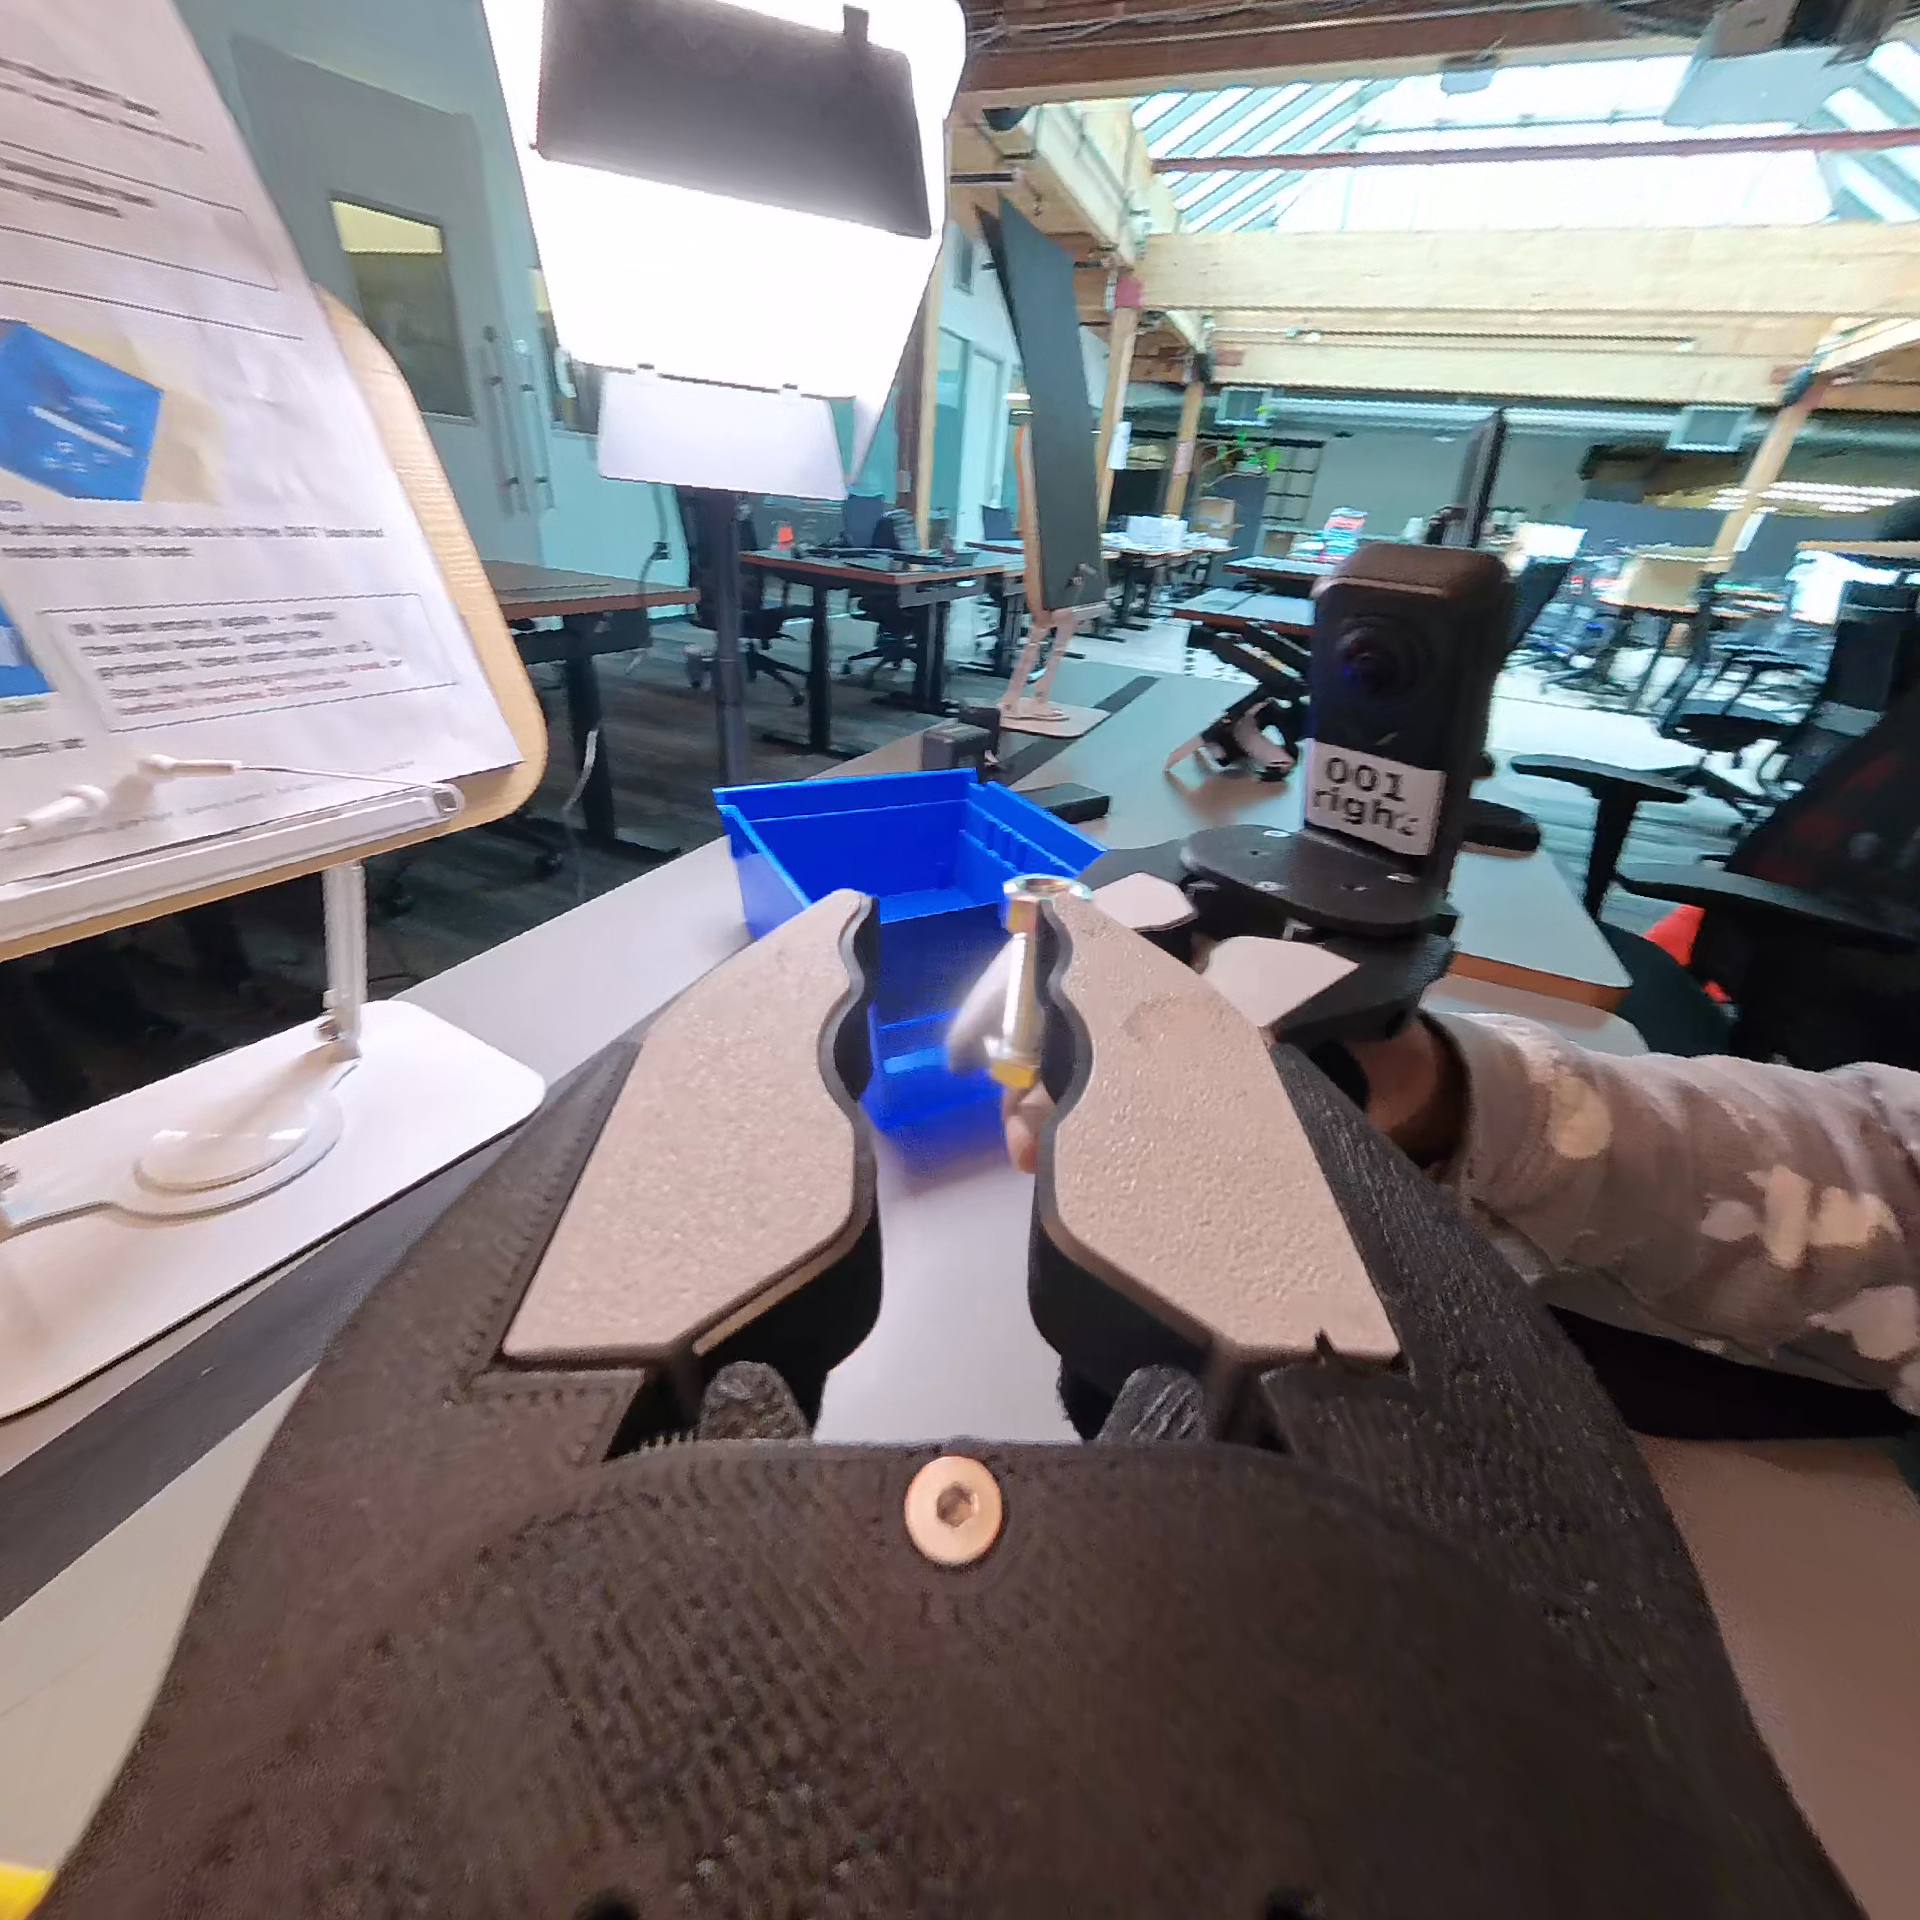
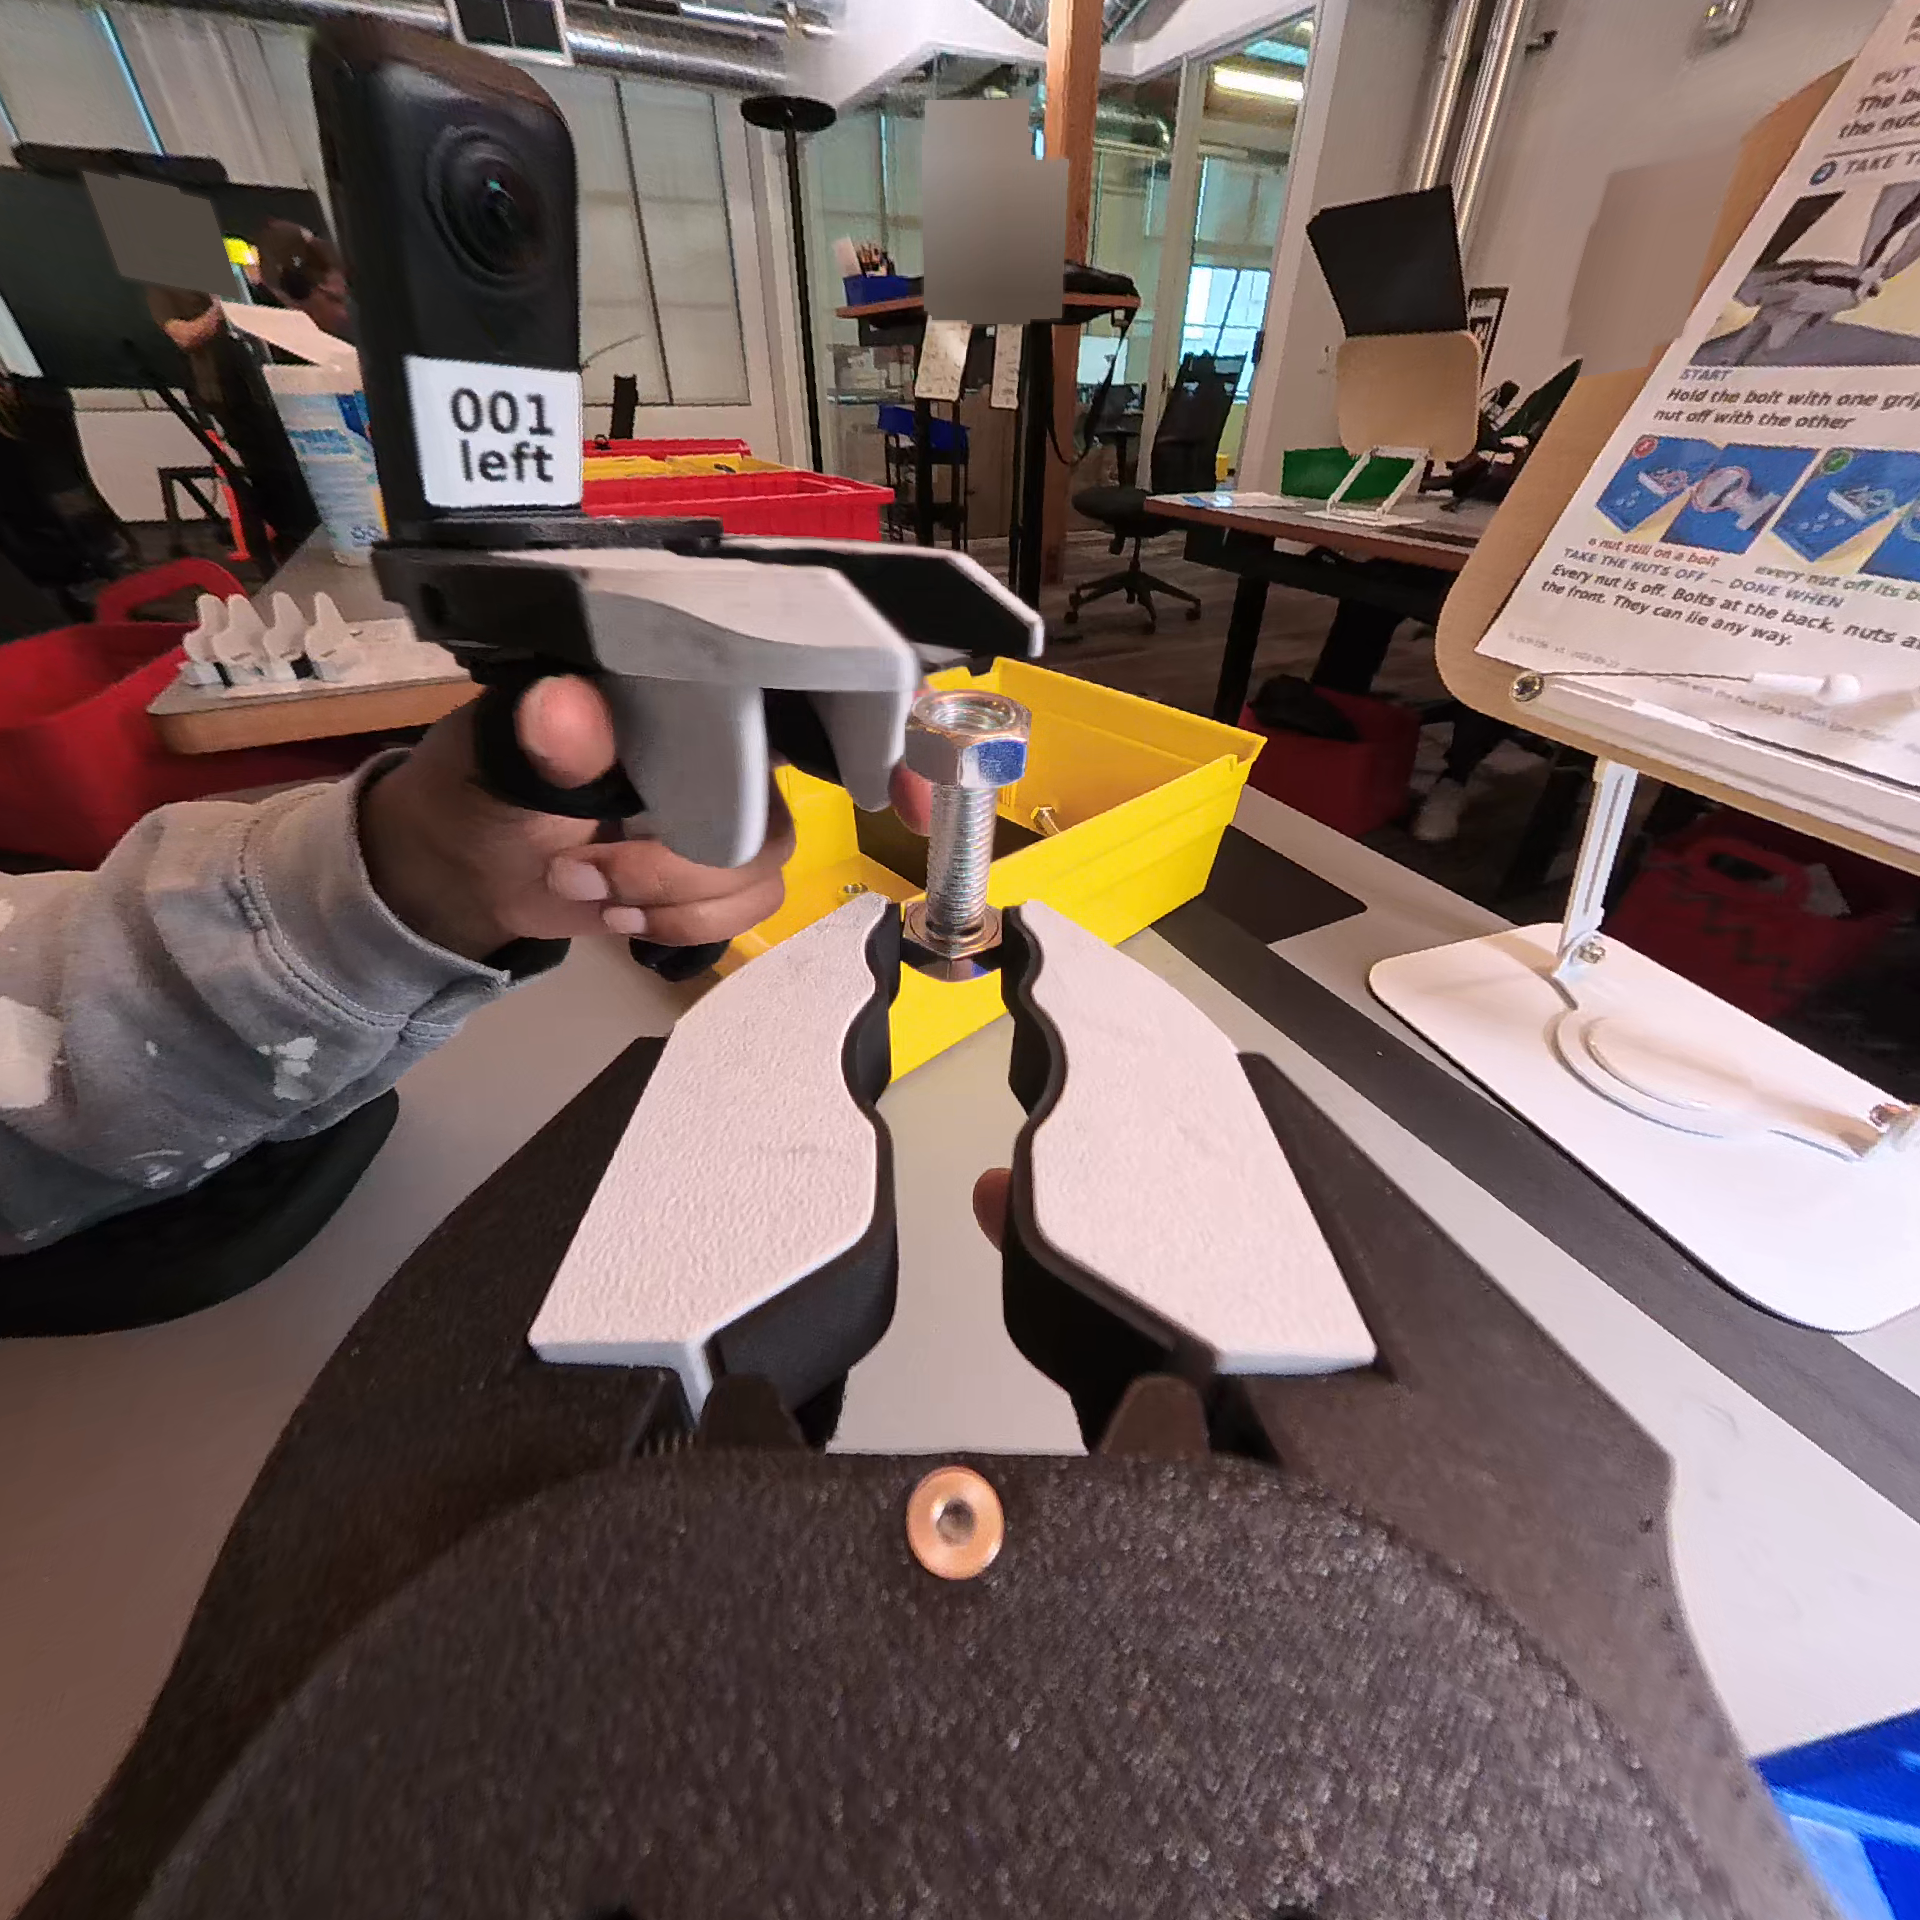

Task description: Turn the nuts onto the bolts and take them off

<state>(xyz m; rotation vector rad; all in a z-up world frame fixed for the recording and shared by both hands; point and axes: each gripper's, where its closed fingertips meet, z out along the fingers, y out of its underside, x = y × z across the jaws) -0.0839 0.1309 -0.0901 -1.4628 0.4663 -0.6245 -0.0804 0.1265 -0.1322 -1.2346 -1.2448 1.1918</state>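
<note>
- Left wrist view: the left gripper [image 1: 961, 961] has its grey fingers [image 1: 727, 1122] spread apart, with open space between the tips.
- A bolt [image 1: 1023, 977] stands upright just against the inner edge of the right-hand finger; whether it touches that finger I cannot tell. A blurred silvery piece, too smeared to identify, sits at its lower part.
- Behind the bolt, a blue bin [image 1: 831, 852] rests on the grey surface [image 1: 603, 966], near its far edge.
- The right gripper [image 1: 1195, 935] reaches in from the right with a black camera [image 1: 1403, 686] mounted on top; a sleeve [image 1: 1683, 1195] shows behind it.
- A white document stand [image 1: 270, 1101] with a printed sheet occupies the left side of the surface.
- Right wrist view: the right gripper [image 2: 951, 935] is clamped on the head of the bolt [image 2: 961, 852], which points straight up from between its fingertips.
- A hex nut [image 2: 968, 743] sits at the top end of the bolt's thread.
- The left gripper [image 2: 873, 748] hangs over from the left, fingers pointing down, one finger just beside the nut; from here I cannot tell whether it grips the nut.
- A hand [image 2: 561, 831] holds that gripper's handle.
- A yellow bin [image 2: 1132, 821] sits on the surface [image 2: 1299, 935] behind the bolt, with small fasteners inside.
- A second document stand [image 2: 1662, 1039] stands towards the right edge.
</note>
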